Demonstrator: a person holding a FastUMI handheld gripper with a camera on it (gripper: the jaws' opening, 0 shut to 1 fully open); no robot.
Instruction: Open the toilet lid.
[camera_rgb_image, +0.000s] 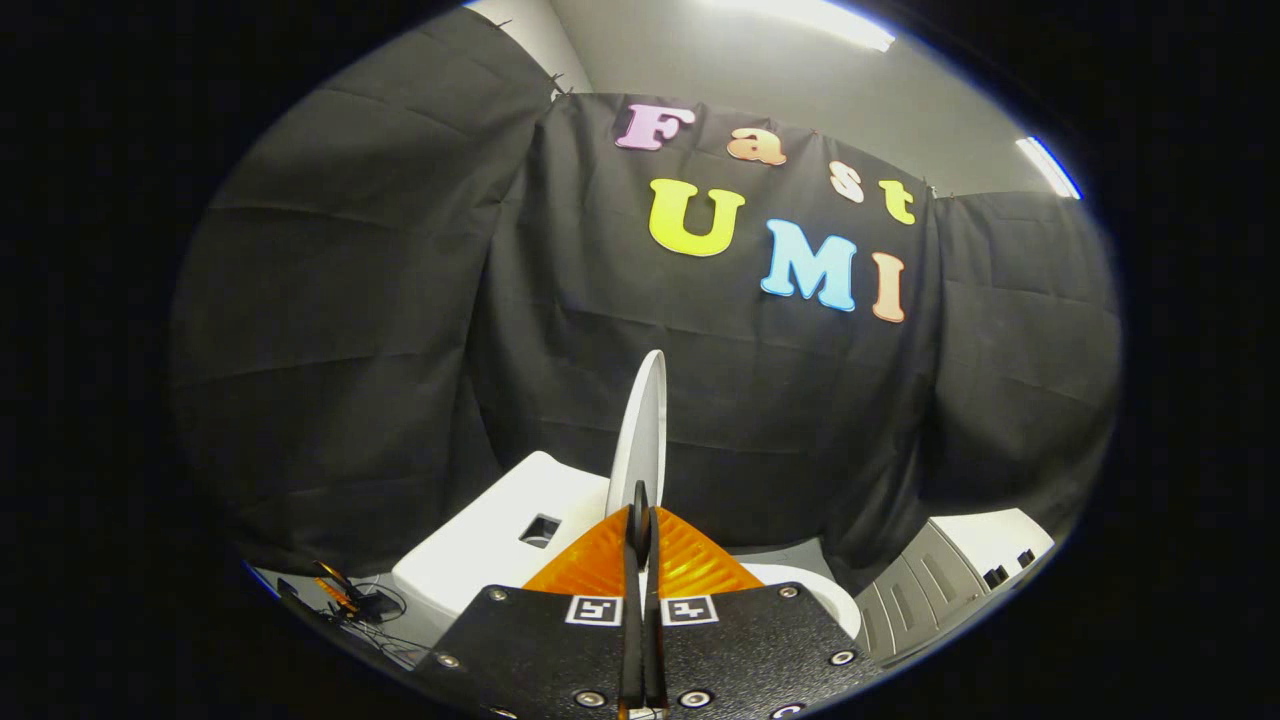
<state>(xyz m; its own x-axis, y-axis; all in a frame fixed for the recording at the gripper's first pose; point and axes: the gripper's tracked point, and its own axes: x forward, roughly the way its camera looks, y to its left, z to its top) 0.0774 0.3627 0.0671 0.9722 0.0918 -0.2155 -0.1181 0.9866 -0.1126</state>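
The white toilet lid (643, 425) stands nearly upright and shows edge-on, rising straight up from my fingertips. My gripper (640, 515) is shut on the lid's rim, and its orange fingers (590, 565) meet in a narrow point with no gap between them. To the left of the lid sits the white tank (490, 555), which has a square opening on top. Part of the white seat rim (815, 590) curves out from under the gripper's black plate on the right.
Black cloth walls close in behind the toilet and on both sides. A grey and white cabinet (950, 580) stands low on the right. Cables and an orange-black tool (345, 598) lie on the floor to the left of the tank.
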